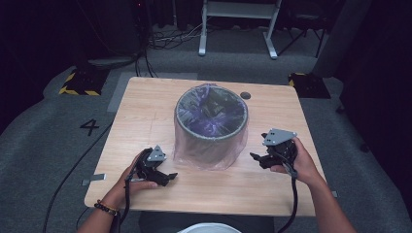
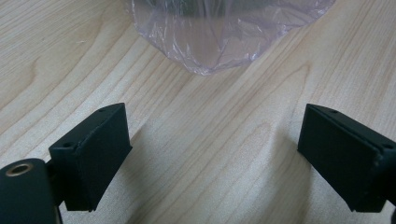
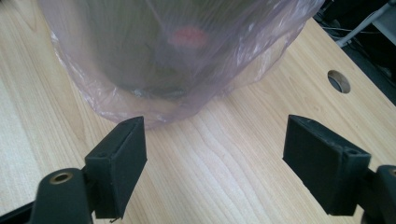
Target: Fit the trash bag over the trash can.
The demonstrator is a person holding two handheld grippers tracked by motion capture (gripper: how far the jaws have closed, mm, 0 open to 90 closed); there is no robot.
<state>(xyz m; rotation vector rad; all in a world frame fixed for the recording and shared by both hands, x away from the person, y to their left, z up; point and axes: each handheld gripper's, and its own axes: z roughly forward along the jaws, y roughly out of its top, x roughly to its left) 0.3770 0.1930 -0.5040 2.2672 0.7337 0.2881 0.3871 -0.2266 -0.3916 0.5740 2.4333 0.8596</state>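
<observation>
The left gripper (image 1: 167,177) is black, with a grey three-cornered plate on top that has small holes. The right gripper (image 1: 256,157) looks the same and has the same grey plate. A black cable runs from each gripper along the forearm. The jaws are flat black blocks with a small screw hole in each, and a brass-coloured ring sits beside one of them. The left wrist wears a dark beaded bracelet (image 1: 105,208). The forearms are without sleeves.

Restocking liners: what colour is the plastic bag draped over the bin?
The plastic bag is a translucent pale purple-pink, clearest in the right gripper view.
</observation>
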